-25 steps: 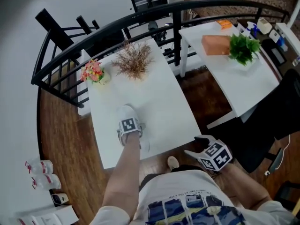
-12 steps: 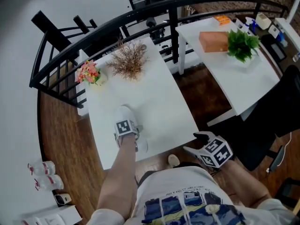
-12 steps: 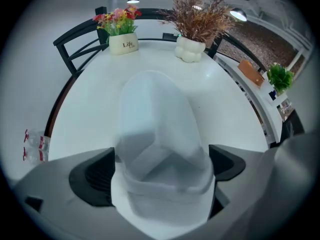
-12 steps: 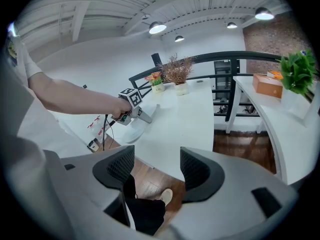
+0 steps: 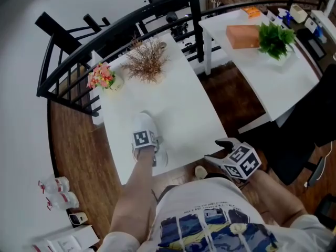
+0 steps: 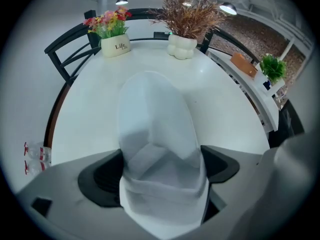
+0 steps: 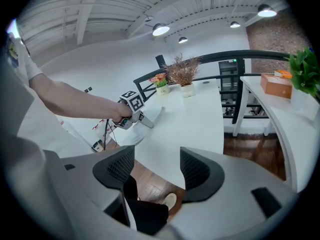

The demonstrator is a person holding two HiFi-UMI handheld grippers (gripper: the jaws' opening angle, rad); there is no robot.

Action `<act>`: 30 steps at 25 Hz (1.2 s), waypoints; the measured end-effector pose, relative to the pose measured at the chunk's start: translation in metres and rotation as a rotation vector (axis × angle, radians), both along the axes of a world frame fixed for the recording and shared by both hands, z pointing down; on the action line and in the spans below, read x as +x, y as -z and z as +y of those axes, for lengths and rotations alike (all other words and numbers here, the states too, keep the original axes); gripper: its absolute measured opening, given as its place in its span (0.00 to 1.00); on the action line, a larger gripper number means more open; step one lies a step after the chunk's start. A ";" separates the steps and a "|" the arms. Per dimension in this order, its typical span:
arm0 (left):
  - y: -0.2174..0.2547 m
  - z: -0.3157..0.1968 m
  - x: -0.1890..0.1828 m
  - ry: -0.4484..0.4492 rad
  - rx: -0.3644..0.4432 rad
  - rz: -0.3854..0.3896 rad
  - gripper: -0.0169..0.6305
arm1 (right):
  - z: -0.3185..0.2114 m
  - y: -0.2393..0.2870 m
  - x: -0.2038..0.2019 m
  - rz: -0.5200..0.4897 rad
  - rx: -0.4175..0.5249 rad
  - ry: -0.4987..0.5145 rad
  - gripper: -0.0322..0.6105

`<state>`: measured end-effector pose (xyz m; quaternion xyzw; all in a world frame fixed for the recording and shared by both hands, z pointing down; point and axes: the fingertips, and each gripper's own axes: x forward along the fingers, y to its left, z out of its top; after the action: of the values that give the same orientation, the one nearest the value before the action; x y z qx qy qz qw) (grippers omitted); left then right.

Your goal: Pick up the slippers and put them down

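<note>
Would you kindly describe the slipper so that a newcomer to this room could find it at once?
Find the long white table beside the curved black railing. At the end away from the pink flowers and the dried grass lies the white slipper; the left gripper has just closed its jaws on its near end. It is the only flat, soft thing there.

White T-shirt [image 5: 199, 196] with blue-yellow print; grey left gripper [image 6: 160, 166] and right gripper [image 7: 152, 168] have black pads [image 7: 117, 168].
</note>
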<state>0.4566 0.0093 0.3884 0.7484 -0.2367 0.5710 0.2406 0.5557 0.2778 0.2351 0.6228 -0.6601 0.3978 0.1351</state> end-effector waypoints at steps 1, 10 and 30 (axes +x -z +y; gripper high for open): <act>0.001 0.002 0.001 -0.006 -0.014 0.000 0.77 | -0.001 0.000 -0.001 -0.002 0.003 0.001 0.53; 0.015 -0.002 -0.005 -0.054 -0.015 0.030 0.76 | -0.010 -0.001 -0.009 -0.013 0.013 0.023 0.52; 0.095 -0.025 -0.158 -0.055 0.026 0.163 0.76 | -0.074 0.012 -0.140 0.017 0.020 0.275 0.50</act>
<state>0.2990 -0.0161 0.2938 0.8016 -0.2031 0.5114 0.2337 0.4161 0.2038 0.2230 0.5311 -0.7419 0.3636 0.1881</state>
